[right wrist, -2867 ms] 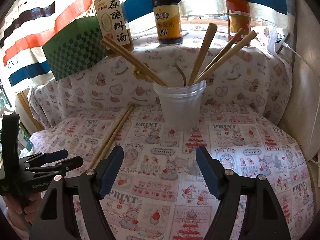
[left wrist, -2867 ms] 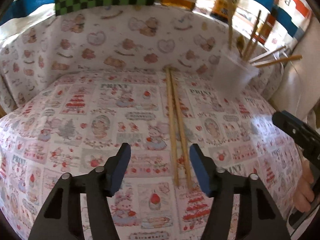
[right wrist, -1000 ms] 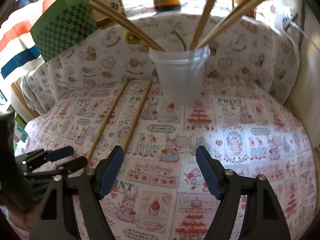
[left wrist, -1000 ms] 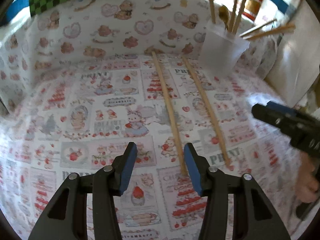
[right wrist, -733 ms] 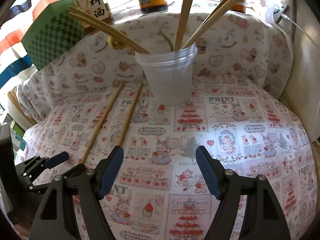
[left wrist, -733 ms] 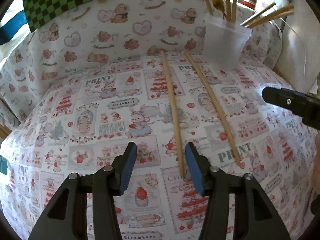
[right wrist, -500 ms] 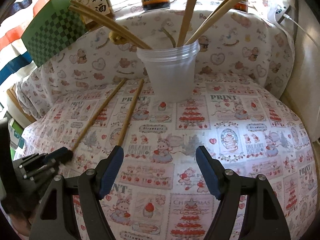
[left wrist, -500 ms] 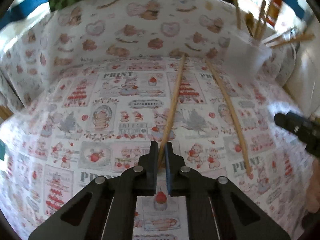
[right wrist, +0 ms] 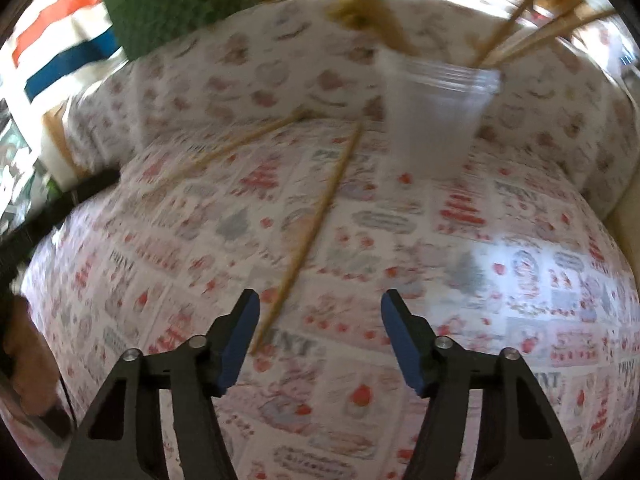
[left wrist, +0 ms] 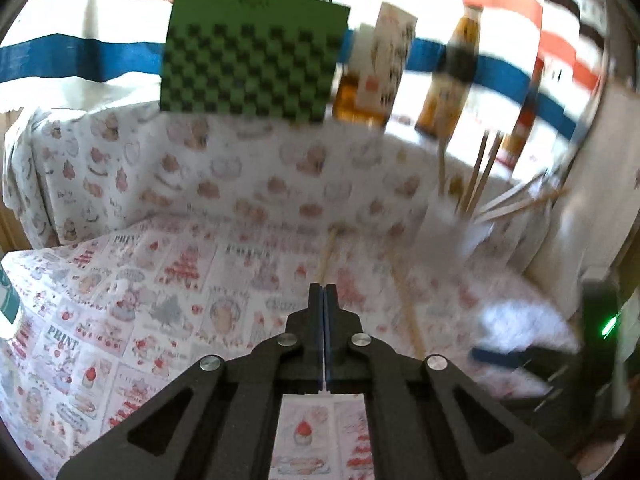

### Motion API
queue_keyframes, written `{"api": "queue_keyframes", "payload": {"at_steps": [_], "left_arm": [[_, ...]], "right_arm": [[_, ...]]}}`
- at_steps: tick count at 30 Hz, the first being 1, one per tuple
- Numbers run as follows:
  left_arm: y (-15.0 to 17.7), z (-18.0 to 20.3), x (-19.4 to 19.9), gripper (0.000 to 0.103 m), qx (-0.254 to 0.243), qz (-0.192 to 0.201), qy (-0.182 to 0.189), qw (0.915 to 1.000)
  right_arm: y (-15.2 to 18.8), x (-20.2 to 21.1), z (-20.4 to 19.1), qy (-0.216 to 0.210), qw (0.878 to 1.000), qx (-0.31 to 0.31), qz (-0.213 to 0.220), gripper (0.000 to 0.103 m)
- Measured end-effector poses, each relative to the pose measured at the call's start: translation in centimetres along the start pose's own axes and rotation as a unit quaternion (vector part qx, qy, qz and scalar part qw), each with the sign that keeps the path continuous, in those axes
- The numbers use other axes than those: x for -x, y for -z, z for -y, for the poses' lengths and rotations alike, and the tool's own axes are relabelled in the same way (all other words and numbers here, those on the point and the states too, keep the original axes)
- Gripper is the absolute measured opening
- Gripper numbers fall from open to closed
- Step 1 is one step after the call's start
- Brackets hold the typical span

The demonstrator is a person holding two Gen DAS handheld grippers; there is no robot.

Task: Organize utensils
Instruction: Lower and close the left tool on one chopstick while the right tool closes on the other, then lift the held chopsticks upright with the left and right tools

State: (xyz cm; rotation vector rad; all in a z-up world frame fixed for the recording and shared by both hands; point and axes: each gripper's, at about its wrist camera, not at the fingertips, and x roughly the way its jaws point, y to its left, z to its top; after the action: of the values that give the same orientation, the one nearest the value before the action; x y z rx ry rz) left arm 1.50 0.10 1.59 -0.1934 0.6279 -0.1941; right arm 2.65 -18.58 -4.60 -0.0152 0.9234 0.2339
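Observation:
My left gripper (left wrist: 324, 289) is shut on the near end of a wooden chopstick (left wrist: 329, 252), which runs from the jaws toward the back of the table; it also shows in the right wrist view (right wrist: 236, 146). A second chopstick (left wrist: 404, 300) lies on the patterned cloth to its right, and in the right wrist view (right wrist: 316, 216) its near end lies just ahead of my open, empty right gripper (right wrist: 318, 314). A clear plastic cup (right wrist: 434, 120) holding several chopsticks stands at the back right; the left wrist view shows it blurred (left wrist: 452, 224).
A green checkered box (left wrist: 248, 68) and several sauce bottles (left wrist: 444, 80) stand on the raised ledge behind the table. The cloth-covered table (right wrist: 520, 280) ends at a wall on the right. Both views are motion-blurred.
My left gripper closed on the left chopstick and has tilted upward with it. My right gripper moved forward and down toward the second chopstick, staying open.

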Motion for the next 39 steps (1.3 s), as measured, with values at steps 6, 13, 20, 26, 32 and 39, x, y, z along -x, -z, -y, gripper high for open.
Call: {"api": "queue_keyframes", "payload": {"at_steps": [6,13,20,26,32,39], "left_arm": [[-0.4,-0.1,1.2,0.0,-0.008,0.022,0.001,0.9997],[0.1,-0.8,0.0,0.0,0.005,-0.005,-0.015,0.9999],[0.4,-1.9,-2.4,0.021,-0.008,-0.079,-0.087,0.993],[2.1,-4.0,-6.5,0.028,-0.008,-0.193,-0.13,0.9725],[2.8,-5.3,-6.9,0.025,0.014,-0.221,-0.097,0.9703],[3.4,-3.4,-7.2,0.013,-0.051,-0.229,-0.105,0.9665]], "right_arm": [[0.7,-1.1,-2.4,0.002,0.999,0.044,-0.012,0.054],[1.1,-1.1,-2.9,0.036,0.998,0.055,-0.005,0.017],[0.2,-0.1,0.1,0.04,0.999,0.012,0.009,0.006],[-0.4,4.6,1.7,0.025,0.993,-0.024,0.11,0.006],[-0.4,7.8,2.2,0.03,0.98,-0.036,0.194,0.006],[-0.3,8.4,1.8,0.037,0.978,-0.032,0.203,0.006]]}}
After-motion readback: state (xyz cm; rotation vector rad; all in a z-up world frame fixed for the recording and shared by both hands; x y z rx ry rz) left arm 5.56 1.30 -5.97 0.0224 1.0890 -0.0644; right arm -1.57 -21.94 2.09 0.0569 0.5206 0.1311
